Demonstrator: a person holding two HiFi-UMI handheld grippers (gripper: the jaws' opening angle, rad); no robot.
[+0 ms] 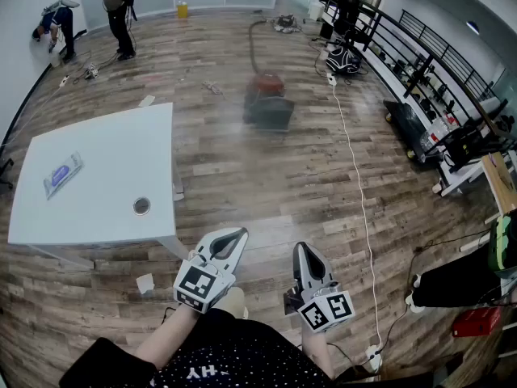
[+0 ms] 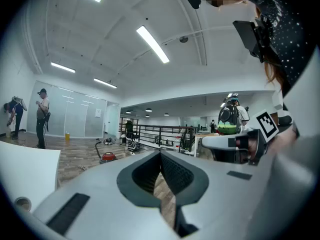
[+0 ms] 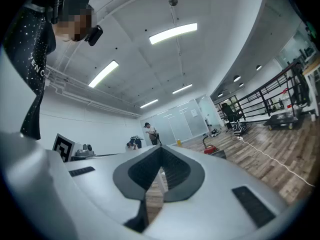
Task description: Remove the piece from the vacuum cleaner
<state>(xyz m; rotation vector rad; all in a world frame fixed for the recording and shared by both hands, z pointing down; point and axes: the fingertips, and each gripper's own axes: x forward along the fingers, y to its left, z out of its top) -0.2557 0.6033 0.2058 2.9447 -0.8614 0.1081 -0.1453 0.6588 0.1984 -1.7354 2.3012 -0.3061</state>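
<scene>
Left claw (image 1: pixel 239 234) and right claw (image 1: pixel 300 248) both closed, empty; red canister vacuum cleaner (image 1: pixel 265 95) sits far centre on wood floor (image 1: pixel 242 176), body probably heavy, so grip its light grey hose (image 1: pixel 252 43) at the rigid coupling.

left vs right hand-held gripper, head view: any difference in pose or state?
Pose: the left hand-held gripper slants its tip rightward; the right hand-held gripper points nearly straight ahead. Place: the left one sits near a corner of the white table, the right one over the wood floor. Shared: both shut, nothing between the jaws, both far from the vacuum cleaner.
</scene>
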